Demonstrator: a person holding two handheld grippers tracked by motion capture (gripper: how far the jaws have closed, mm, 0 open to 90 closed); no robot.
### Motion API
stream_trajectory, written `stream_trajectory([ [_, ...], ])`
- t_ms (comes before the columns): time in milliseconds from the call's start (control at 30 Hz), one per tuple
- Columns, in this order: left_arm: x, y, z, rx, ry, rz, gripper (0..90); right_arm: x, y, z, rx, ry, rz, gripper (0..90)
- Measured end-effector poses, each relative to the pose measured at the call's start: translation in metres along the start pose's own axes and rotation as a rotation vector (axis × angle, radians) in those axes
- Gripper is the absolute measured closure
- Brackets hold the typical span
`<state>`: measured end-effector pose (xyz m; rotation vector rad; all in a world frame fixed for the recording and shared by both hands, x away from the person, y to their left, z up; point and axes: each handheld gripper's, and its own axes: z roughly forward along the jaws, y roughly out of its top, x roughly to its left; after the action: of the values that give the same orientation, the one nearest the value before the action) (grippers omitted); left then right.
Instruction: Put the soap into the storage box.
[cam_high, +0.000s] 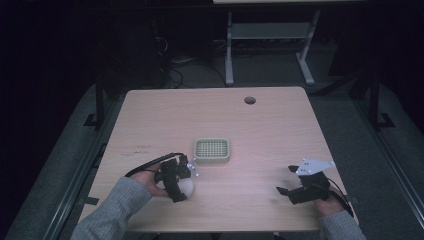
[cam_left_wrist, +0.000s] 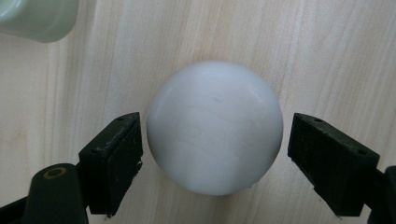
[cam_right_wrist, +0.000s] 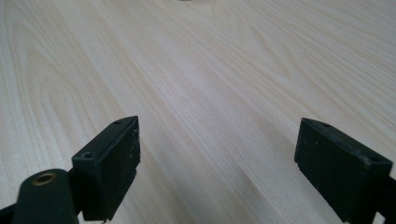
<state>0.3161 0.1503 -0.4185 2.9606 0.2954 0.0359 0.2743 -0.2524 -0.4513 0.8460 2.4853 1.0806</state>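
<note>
A white ball (cam_left_wrist: 215, 127) lies on the wooden table, seen small in the high view as the ball (cam_high: 188, 187) near the front left. My left gripper (cam_high: 181, 184) points down over it; in the left gripper view the left gripper (cam_left_wrist: 212, 156) is open with one jaw on each side of the ball and a small gap at each side. A pale green square dish with a grid insert (cam_high: 212, 150) sits just beyond, its corner (cam_left_wrist: 39, 18) at the top left. My right gripper (cam_high: 286, 180) hovers open at the front right; the right gripper (cam_right_wrist: 217, 163) has bare wood between its jaws.
The table (cam_high: 260, 125) has a round cable hole (cam_high: 250, 100) near its far edge. Beyond it stand the legs of another desk (cam_high: 229, 50) on a dark floor. A cable (cam_high: 150, 164) trails from the left gripper.
</note>
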Motion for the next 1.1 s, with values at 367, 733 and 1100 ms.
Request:
stream_trajectory([
  [367, 0.001, 0.004, 0.008, 0.039, -0.004, 0.019, 17.9, 0.0, 0.0, -0.001, -0.001, 0.001, 0.003, 13.6],
  [733, 0.002, 0.002, 0.013, 0.035, -0.016, 0.003, 18.4, 0.0, 0.0, -0.001, -0.002, 0.001, 0.002, 13.6],
  [1100, 0.004, 0.001, 0.015, 0.039, -0.017, 0.005, 22.1, 0.0, 0.0, -0.001, -0.003, 0.001, 0.002, 13.6],
])
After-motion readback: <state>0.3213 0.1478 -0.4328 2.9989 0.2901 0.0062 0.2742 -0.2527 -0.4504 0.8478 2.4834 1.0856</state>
